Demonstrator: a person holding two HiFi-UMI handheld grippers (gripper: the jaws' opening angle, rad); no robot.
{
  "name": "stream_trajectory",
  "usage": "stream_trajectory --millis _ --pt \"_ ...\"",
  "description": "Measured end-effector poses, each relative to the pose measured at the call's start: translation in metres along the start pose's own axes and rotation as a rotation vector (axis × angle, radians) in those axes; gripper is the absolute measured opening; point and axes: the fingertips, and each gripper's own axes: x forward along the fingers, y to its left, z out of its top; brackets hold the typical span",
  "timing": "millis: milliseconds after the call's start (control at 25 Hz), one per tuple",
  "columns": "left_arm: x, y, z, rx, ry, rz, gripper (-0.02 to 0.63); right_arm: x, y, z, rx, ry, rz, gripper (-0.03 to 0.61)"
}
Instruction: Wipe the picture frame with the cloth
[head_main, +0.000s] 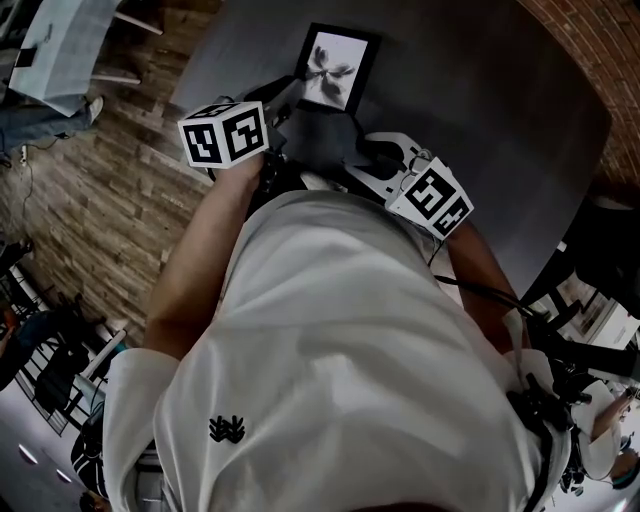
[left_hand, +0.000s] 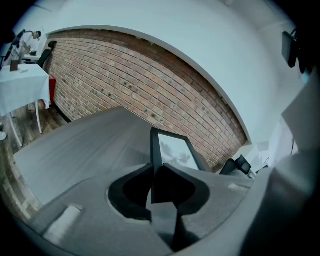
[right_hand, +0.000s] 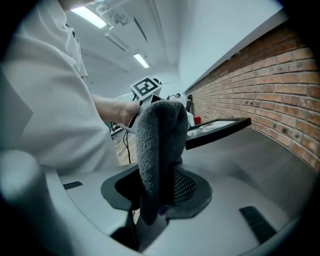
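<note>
The picture frame (head_main: 335, 68) is black with a pale flower print and sits tilted above the dark table (head_main: 480, 120). My left gripper (left_hand: 159, 174) is shut on the frame's near edge, and the frame (left_hand: 172, 149) rises from between its jaws. In the head view the left gripper (head_main: 283, 100) meets the frame's lower left corner. My right gripper (right_hand: 160, 185) is shut on a grey cloth (right_hand: 157, 145) that stands up from its jaws. The cloth (head_main: 335, 135) hangs just below the frame, beside the right gripper (head_main: 362, 152). From the right gripper view the frame (right_hand: 217, 131) lies a little beyond the cloth.
A brick wall (left_hand: 150, 85) runs along the table's far side. Wooden floor (head_main: 110, 200) lies to the left of the table. A white-covered table (left_hand: 20, 87) stands far left. The person's white shirt (head_main: 330, 350) fills the lower head view.
</note>
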Motion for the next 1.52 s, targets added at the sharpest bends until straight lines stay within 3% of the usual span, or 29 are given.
stream_trajectory --millis 240,400,680,840,1040,1240,1520 --pt "0.0 -0.01 0.003 -0.003 -0.008 -0.024 0.076 0.025 0.013 -0.007 -0.063 0.061 0.054 0.141" --pt "-0.005 -0.007 0.007 -0.005 -0.021 -0.016 0.075 0.018 0.012 -0.025 -0.044 0.101 0.081 0.141" --pt "-0.012 -0.007 0.008 0.004 -0.022 -0.029 0.076 -0.016 -0.046 -0.07 0.063 0.184 -0.04 0.143" --pt "-0.013 -0.017 0.007 0.013 -0.013 -0.068 0.077 -0.034 -0.087 -0.059 0.113 0.141 -0.12 0.143" --pt "-0.011 -0.037 0.0 0.017 0.007 -0.142 0.076 -0.04 -0.119 -0.03 0.194 0.025 -0.156 0.143" --pt "-0.009 -0.049 -0.003 0.013 0.005 -0.175 0.075 -0.031 -0.104 -0.016 0.226 -0.035 -0.083 0.141" --pt "-0.008 -0.05 -0.002 0.007 -0.003 -0.18 0.075 -0.011 -0.05 -0.03 0.17 0.029 0.086 0.142"
